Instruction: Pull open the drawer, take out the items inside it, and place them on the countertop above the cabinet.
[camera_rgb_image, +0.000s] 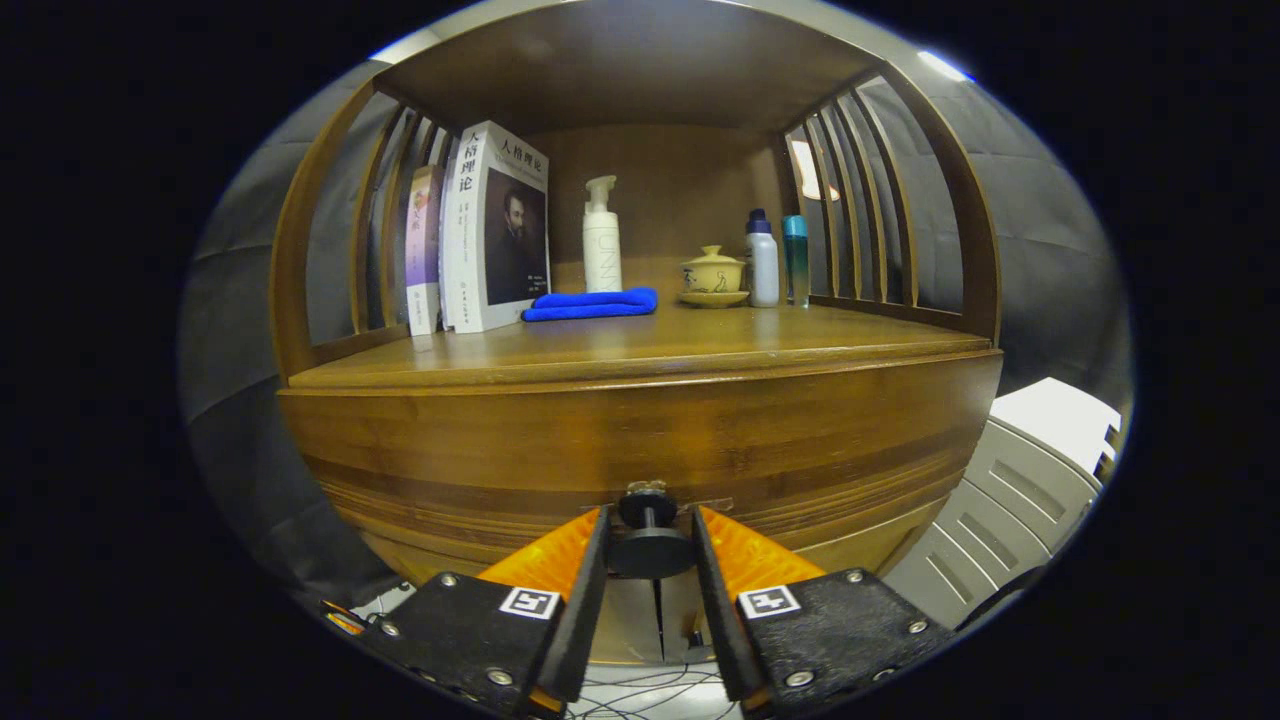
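Being gripped between the gripper's (650, 535) narrowed orange fingers (545, 555) is the round black drawer knob (650, 545); the brown wooden countertop (640, 350) is being lit above.

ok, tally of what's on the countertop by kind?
Books: 2, maybe more
Bottles: 3
Lidded cups: 1
Cloths: 1
Total: 7
Gripper sits around the drawer knob, drawer closed.

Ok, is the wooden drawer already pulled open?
No, the wooden drawer front sits flush and closed, its round black knob between the gripper fingers.
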